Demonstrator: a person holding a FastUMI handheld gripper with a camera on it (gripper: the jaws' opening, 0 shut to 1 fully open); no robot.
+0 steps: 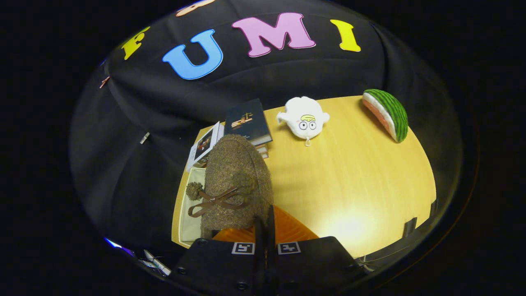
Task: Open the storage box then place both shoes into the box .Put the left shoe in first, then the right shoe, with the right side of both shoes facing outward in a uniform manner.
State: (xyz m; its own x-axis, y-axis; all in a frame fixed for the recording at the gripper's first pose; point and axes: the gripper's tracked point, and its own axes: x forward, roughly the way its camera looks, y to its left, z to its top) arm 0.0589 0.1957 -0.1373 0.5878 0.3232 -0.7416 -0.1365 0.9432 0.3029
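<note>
— Shoe first: where did the brown, fuzzy felt-like shoe [236, 181] with the thin brown bow and pompom sit?

— Just ahead of the gripper [265, 230], hanging over the pale wooden table [361, 185] and the cream box [190, 213] at its edge. An orange ribbed surface [289, 230] showed beneath it.

— And the fingers?

— Pressed nearly together, apparently pinching the shoe's rear edge, though the contact was hidden.

— Beyond that?

— A dark hardcover book [248, 121] on a stack, then a soft green-rinded watermelon-slice toy [388, 115], and a white plush toy [304, 117] with cartoon eyes between them.
</note>
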